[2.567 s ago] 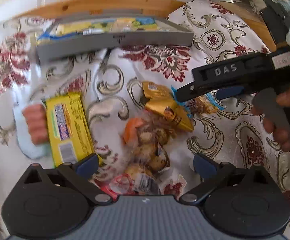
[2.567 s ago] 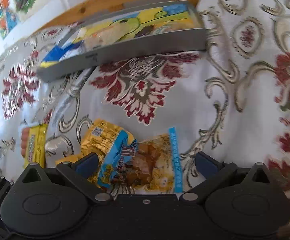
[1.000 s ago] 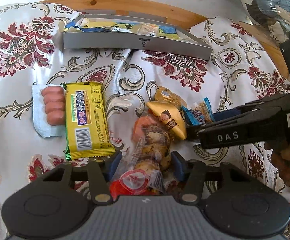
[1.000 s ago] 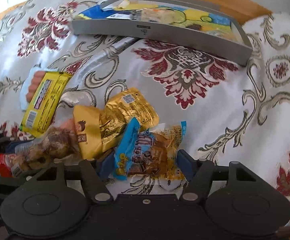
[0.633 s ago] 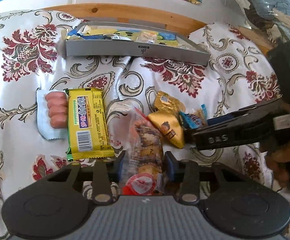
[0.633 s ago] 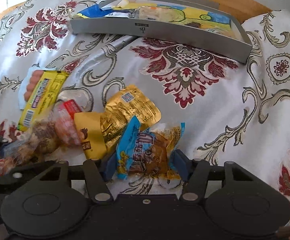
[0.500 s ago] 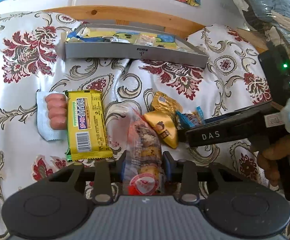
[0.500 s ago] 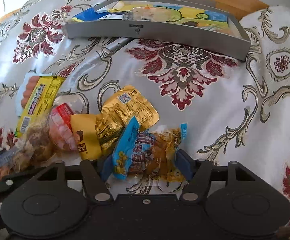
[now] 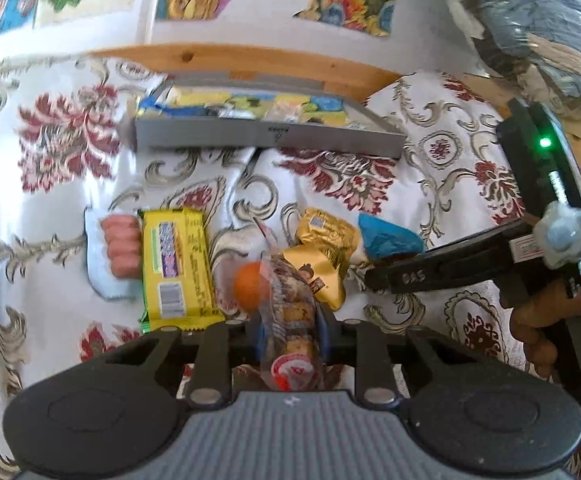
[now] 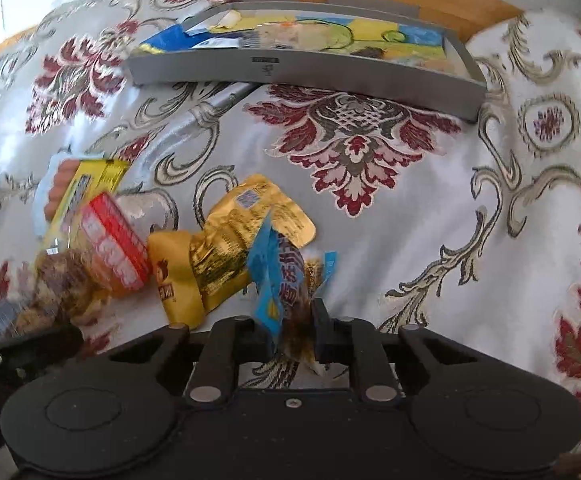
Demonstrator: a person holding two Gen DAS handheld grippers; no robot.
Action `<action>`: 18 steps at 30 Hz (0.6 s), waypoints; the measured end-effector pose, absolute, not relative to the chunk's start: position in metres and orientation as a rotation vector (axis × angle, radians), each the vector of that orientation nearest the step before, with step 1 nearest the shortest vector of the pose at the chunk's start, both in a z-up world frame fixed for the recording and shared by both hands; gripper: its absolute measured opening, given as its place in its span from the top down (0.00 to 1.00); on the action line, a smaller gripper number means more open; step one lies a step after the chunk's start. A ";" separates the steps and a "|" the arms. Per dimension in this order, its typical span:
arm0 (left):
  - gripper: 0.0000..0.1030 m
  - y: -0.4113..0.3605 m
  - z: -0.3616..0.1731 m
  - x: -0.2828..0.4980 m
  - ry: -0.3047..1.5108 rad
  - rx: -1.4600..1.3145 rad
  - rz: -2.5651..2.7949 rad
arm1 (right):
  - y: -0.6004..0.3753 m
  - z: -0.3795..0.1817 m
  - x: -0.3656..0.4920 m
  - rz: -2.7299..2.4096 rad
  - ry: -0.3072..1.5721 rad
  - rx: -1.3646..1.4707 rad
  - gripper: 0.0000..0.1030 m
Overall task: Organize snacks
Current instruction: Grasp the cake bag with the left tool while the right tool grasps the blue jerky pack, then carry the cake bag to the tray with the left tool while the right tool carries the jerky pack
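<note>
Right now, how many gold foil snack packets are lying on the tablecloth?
2. A crinkled gold packet with a small label lies mid-cloth; a smooth gold packet overlaps its near left end. Others may be hidden beneath the two gripped bags.

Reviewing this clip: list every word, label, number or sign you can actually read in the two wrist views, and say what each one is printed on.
"DAS": raised letters on the side of the right gripper, left wrist view.
Yellow bar wrapper: printed label and barcode, too blurred to read.
Gold pouch: code patch and fine print, unreadable.
Blue packet: characters too blurred to read.
Grey tray: small mark on front wall, too small to read.
Clear snack bag in the left gripper: red label, illegible.
</note>
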State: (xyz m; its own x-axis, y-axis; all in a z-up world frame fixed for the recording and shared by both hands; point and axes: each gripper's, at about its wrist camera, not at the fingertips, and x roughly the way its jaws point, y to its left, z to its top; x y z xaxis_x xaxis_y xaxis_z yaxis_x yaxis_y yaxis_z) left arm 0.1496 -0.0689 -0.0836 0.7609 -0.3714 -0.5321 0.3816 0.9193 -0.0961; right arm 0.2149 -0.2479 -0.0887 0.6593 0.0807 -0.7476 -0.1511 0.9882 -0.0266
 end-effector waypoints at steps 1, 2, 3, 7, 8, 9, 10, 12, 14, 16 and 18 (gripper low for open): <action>0.75 -0.071 -0.083 0.148 0.570 0.033 -0.413 | -0.246 -0.089 0.214 0.129 0.836 -0.108 0.83; 0.75 -0.073 -0.083 0.147 0.566 0.043 -0.416 | -0.244 -0.089 0.213 0.126 0.833 -0.123 0.84; 0.75 -0.074 -0.083 0.146 0.561 0.052 -0.416 | -0.242 -0.089 0.212 0.123 0.826 -0.140 0.84; 0.75 -0.078 -0.082 0.142 0.535 0.079 -0.417 | -0.226 -0.088 0.203 0.103 0.764 -0.319 0.85; 0.75 -0.078 -0.082 0.141 0.533 0.081 -0.417 | -0.222 -0.088 0.201 0.103 0.742 -0.366 0.85; 0.75 -0.078 -0.082 0.141 0.531 0.082 -0.417 | -0.219 -0.088 0.199 0.103 0.721 -0.398 0.85; 0.75 -0.078 -0.082 0.141 0.529 0.080 -0.414 | -0.217 -0.087 0.197 0.104 0.700 -0.422 0.85; 0.75 -0.077 -0.082 0.141 0.526 0.062 -0.410 | -0.215 -0.084 0.196 0.102 0.662 -0.438 0.85; 0.75 -0.073 -0.082 0.141 0.525 0.028 -0.410 | -0.217 -0.081 0.196 0.092 0.637 -0.436 0.85; 0.75 -0.070 -0.081 0.142 0.523 -0.003 -0.407 | -0.218 -0.078 0.196 0.082 0.616 -0.419 0.85; 0.75 -0.068 -0.080 0.143 0.516 -0.018 -0.406 | -0.220 -0.073 0.194 0.075 0.589 -0.395 0.85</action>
State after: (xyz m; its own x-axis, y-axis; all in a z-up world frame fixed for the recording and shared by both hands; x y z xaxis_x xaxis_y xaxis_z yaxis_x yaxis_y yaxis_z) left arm 0.1425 -0.0675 -0.0800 0.7919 -0.3820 -0.4764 0.3729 0.9203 -0.1182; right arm 0.1944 -0.2204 -0.0726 0.8309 -0.0426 -0.5547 -0.1806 0.9224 -0.3413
